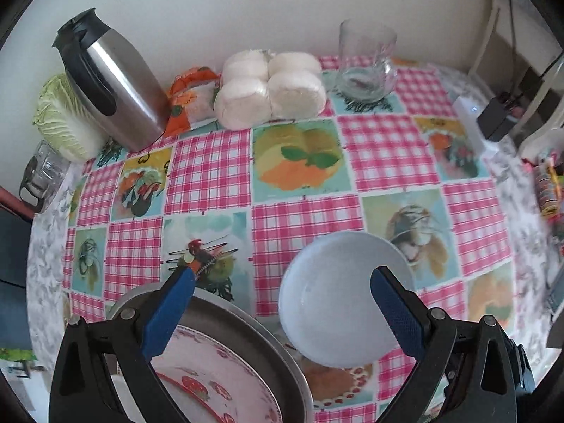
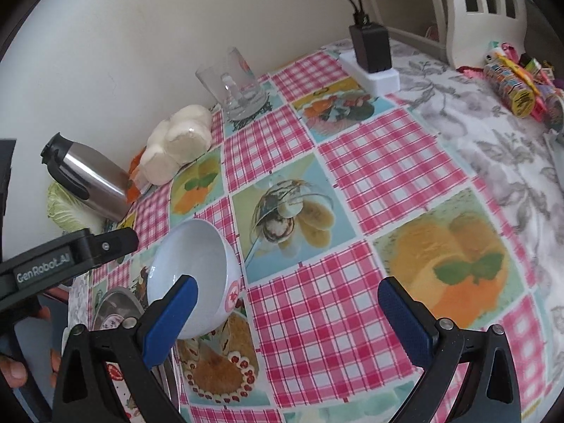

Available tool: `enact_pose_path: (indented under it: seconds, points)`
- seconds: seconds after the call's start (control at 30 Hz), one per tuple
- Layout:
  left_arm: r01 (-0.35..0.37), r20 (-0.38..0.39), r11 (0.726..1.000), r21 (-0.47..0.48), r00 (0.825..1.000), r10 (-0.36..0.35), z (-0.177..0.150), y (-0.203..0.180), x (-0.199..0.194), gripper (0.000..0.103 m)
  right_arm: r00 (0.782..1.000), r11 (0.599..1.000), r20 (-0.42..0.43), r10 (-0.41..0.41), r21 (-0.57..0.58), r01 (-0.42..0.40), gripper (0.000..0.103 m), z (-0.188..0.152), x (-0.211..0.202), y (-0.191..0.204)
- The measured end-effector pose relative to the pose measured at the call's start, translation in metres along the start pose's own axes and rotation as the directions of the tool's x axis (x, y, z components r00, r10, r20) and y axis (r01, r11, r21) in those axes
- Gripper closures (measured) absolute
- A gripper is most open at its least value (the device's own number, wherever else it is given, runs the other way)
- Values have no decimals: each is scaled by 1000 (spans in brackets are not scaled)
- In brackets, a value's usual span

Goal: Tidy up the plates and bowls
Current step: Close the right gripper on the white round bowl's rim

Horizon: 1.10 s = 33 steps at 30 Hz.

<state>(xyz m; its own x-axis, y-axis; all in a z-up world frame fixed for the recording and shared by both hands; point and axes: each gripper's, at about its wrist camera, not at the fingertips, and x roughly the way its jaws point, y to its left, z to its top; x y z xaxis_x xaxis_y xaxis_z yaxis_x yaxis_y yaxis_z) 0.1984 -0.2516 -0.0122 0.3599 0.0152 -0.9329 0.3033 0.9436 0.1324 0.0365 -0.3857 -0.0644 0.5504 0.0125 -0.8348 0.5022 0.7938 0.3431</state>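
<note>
Two views. From your left wrist, your left gripper (image 1: 282, 292) gapes wide over one white round ceramic bowl (image 1: 338, 303); the steel-rimmed strawberry-print plate (image 1: 225, 363) is cut off below. From your right wrist, your right gripper (image 2: 287, 299) spreads wide, holding nothing, beside that bowl (image 2: 194, 275); "GenRobot.AI" reads leftward.

Bowl (image 1: 338, 303) between the spread left-gripper (image 1: 282, 303) jaws, on tablecloth (image 1: 384, 151); plate (image 1: 225, 373) in metal pan (image 1: 278, 345) under left jaw; thermos (image 1: 109, 81), buns (image 1: 271, 88), glass (image 1: 366, 63) far ahead.
</note>
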Motion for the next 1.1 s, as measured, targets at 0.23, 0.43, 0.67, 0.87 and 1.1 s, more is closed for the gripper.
enact_pose_path:
  seconds: [0.23, 0.43, 0.67, 0.87, 1.1]
  points:
    - [-49, -48, 999, 9, 998, 49, 3, -1, 25, 9, 999, 1000, -44, 15, -18, -16, 7, -5, 25, 8]
    - [-67, -102, 998, 15, 992, 68, 3, 0, 44, 31, 996, 999, -77, 40, -15, -41, 20, -9, 40, 12]
    - [-46, -155, 999, 15, 987, 48, 0, -1, 61, 54, 994, 998, -98, 50, -24, -52, 33, -12, 53, 20]
    - [5, -194, 1000, 10, 981, -3, -3, -8, 74, 61, 991, 996, -106, 83, -20, -85, 52, -12, 61, 25]
    - [40, -198, 999, -3, 979, -40, -6, -15, 78, 66, 984, 990, -119, 136, -13, -138, 68, -14, 70, 31]
